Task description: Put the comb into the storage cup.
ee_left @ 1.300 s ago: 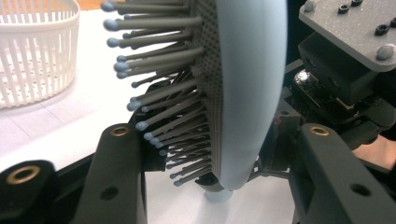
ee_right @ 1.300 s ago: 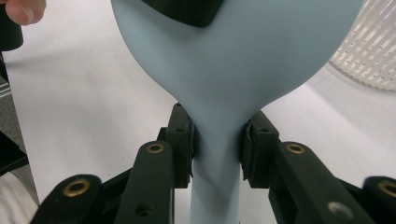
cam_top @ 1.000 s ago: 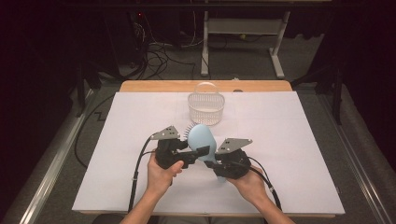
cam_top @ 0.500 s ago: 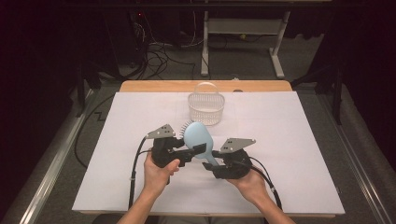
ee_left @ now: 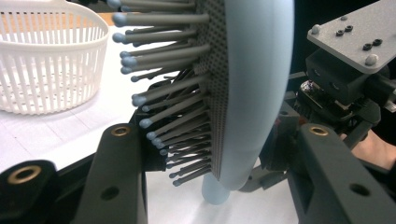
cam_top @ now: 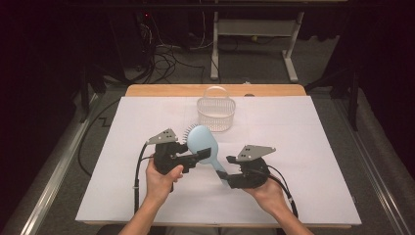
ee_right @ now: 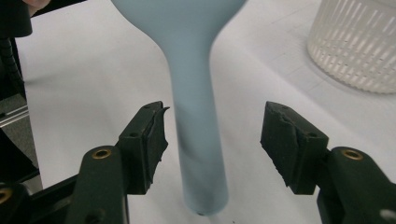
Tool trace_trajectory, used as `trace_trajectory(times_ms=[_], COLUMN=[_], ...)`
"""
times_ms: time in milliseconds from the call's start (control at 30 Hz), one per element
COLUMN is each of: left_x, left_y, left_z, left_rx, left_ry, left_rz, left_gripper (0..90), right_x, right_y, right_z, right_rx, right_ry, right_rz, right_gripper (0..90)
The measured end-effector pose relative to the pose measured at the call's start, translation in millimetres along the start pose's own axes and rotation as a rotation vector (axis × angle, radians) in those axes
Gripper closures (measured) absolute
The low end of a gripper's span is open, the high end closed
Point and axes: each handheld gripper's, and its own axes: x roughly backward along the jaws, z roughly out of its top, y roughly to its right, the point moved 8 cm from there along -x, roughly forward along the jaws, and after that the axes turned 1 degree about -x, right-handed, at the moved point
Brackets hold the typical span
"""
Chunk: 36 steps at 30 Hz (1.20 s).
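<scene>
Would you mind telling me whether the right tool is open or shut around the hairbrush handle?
Open. The right tool has just been opening; its pads stand clear on either side of the hairbrush handle, touching neither side.

Black 2-jaw left tool (cam_top: 195, 157), right tool (cam_top: 229, 172), grey triangular plates, brass screws, trailing black cables

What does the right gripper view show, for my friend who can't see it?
A light blue hairbrush handle stands between the right gripper's open black jaws, which have just been opening and don't touch it. A white plastic basket sits on the white table.
</scene>
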Motion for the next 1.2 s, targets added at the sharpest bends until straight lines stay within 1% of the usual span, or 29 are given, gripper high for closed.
trace_trajectory(times_ms=[67,167,267,400,533,633,767,1033,1200], left_x=[1.7,4.7,7.0,9.7,12.9,14.1,15.9,21.4,28.0], left_y=[-1.5,-2.8,-4.2,-6.4,-9.1,-10.4,-13.2,-17.0,-19.2], left_z=[0.2,0.9,1.7,2.8,4.0,4.4,4.7,5.8,5.7], left_rx=[0.003,0.008,0.013,0.018,0.028,0.033,0.038,0.049,0.048], left_ry=[0.003,0.006,0.011,0.018,0.024,0.028,0.027,0.030,0.031], left_rz=[0.006,0.013,0.015,0.020,0.031,0.034,0.042,0.058,0.083], left_gripper=[53.8,53.8,53.8,53.8,53.7,53.6,53.6,53.5,53.4], right_x=[2.3,4.9,6.8,10.9,15.6,20.3,28.4,43.6,53.8], right_y=[3.9,9.2,12.1,16.3,22.7,28.6,35.7,49.3,55.0], right_z=[-1.8,-5.6,-8.8,-11.8,-18.5,-23.9,-27.3,-34.9,-42.7], right_rx=[0.009,0.001,-0.004,-0.009,-0.031,-0.048,-0.059,-0.086,-0.102], right_ry=[0.011,0.015,0.011,0.018,0.011,0.016,0.037,0.061,0.079], right_rz=[-0.016,-0.032,-0.039,-0.045,-0.054,-0.066,-0.081,-0.114,-0.127], right_gripper=[37.8,35.9,35.7,35.7,36.8,36.6,35.8,34.3,33.3])
